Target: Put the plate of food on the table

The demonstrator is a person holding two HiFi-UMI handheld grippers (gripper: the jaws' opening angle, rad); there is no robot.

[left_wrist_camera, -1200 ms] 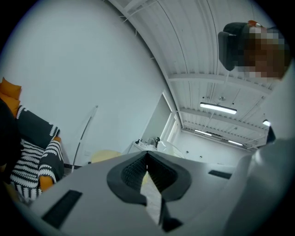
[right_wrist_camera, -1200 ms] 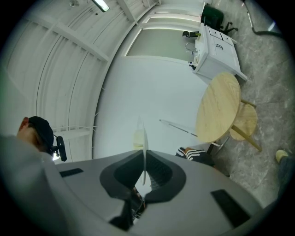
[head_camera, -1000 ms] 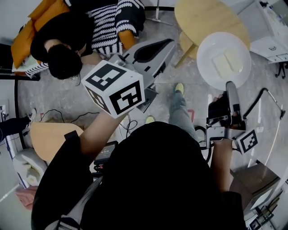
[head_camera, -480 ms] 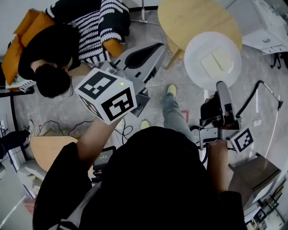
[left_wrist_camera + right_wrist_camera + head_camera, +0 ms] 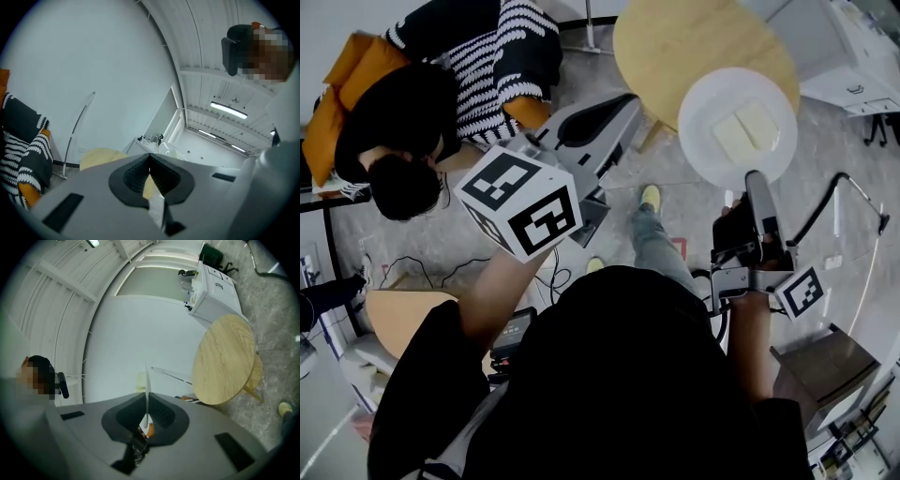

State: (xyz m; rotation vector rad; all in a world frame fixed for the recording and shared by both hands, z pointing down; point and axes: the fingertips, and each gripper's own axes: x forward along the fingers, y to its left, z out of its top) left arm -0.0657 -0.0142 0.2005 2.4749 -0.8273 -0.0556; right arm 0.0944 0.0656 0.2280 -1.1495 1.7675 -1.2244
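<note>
A white plate [image 5: 737, 127] with pale slabs of food [image 5: 745, 131] hangs level at the near right edge of the round wooden table [image 5: 675, 47], partly over it. My right gripper [image 5: 755, 180] is shut on the plate's near rim. The right gripper view shows the plate [image 5: 146, 390] edge-on between the closed jaws of the right gripper [image 5: 146, 420], with the table [image 5: 225, 357] off to the right. My left gripper [image 5: 628, 101] is raised left of the table, jaws together and holding nothing. The left gripper view shows the left gripper [image 5: 150, 171] and the table [image 5: 101, 157] beyond it.
A person in a striped sweater [image 5: 487, 66] sits at the left on an orange seat [image 5: 333, 112]. White cabinets [image 5: 848, 52] stand at the back right. A wooden stool [image 5: 398, 300], floor cables [image 5: 562, 267] and a grey box [image 5: 825, 366] lie lower down.
The plate and my right gripper have moved closer to the table, and the plate now overlaps its edge. The left gripper stays raised and shut.
</note>
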